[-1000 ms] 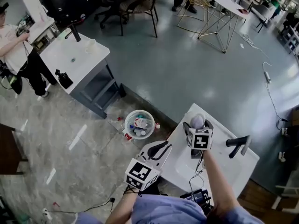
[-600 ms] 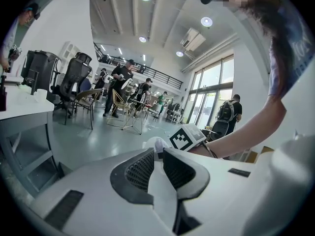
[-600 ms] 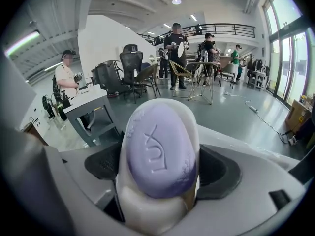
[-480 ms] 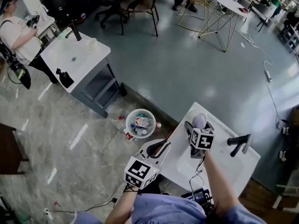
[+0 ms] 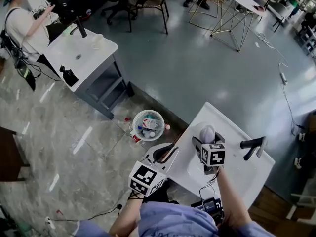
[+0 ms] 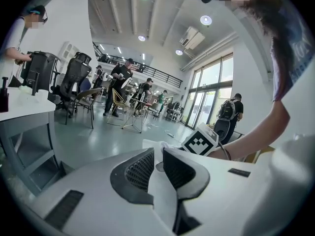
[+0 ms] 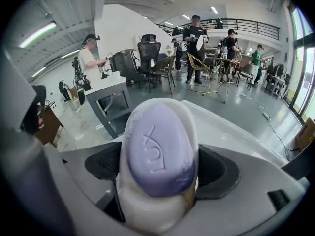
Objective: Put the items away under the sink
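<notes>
The right hand-held gripper [image 5: 208, 138] is clamped on a white soap dish [image 7: 152, 211] with a purple soap bar [image 7: 160, 149] lying loose on top. It holds them just above the white counter [image 5: 219, 116], beside the black faucet [image 5: 252, 147]. The left hand-held gripper [image 5: 165, 153] hovers at the counter's left edge. Its jaws are narrow, with only a slim gap between them and nothing in it.

The step in hand appears to be carrying the soap and dish down to the space below the sink. The jaws grip only the dish, and the bar merely rests on it. The dish should therefore stay level and move slowly, since a tilt on the way down would likely let the bar slide off. The left hand-held gripper is free, and could steady the load or deal with a door if there is one. No view shows the space under this sink, so its opening cannot be judged.

The counter's left edge is the rim to clear, and the left hand-held gripper sits right there, so the two should keep apart. A white basket [image 5: 148, 126] of items stands on the floor near that side, with bare floor around it. The faucet blocks the right, so the left is the roomier way down.
</notes>
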A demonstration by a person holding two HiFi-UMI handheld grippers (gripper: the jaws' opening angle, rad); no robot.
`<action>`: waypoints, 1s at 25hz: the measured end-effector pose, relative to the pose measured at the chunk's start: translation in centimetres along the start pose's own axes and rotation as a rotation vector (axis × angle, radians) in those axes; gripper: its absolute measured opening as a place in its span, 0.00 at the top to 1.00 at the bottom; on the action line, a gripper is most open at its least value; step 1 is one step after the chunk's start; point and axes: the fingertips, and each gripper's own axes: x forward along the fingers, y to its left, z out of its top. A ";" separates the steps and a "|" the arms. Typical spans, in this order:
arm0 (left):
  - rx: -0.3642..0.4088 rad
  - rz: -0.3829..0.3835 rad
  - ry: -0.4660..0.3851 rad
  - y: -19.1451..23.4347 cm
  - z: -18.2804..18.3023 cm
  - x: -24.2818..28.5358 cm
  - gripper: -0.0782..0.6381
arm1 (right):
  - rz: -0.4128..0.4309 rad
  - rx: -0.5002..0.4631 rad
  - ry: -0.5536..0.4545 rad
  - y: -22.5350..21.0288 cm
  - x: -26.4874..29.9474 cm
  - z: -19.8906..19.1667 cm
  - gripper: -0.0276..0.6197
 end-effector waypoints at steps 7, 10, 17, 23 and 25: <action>0.008 -0.012 0.000 -1.3 -0.4 -0.7 0.82 | 0.033 -0.062 0.004 2.2 -3.0 -1.8 0.28; 0.017 -0.019 -0.004 -2.2 -0.5 -1.1 0.82 | 0.046 -0.079 -0.008 3.0 -4.7 -2.2 0.28; 0.040 -0.037 -0.006 -5.0 -1.0 -2.7 0.82 | 0.053 -0.079 -0.034 4.2 -9.1 -3.4 0.28; 0.055 -0.057 0.004 -8.2 -1.9 -4.5 0.82 | 0.064 -0.078 -0.061 5.2 -13.0 -4.9 0.28; 0.062 -0.066 0.006 -9.5 -2.2 -5.1 0.82 | 0.063 -0.084 -0.068 5.5 -14.3 -5.7 0.28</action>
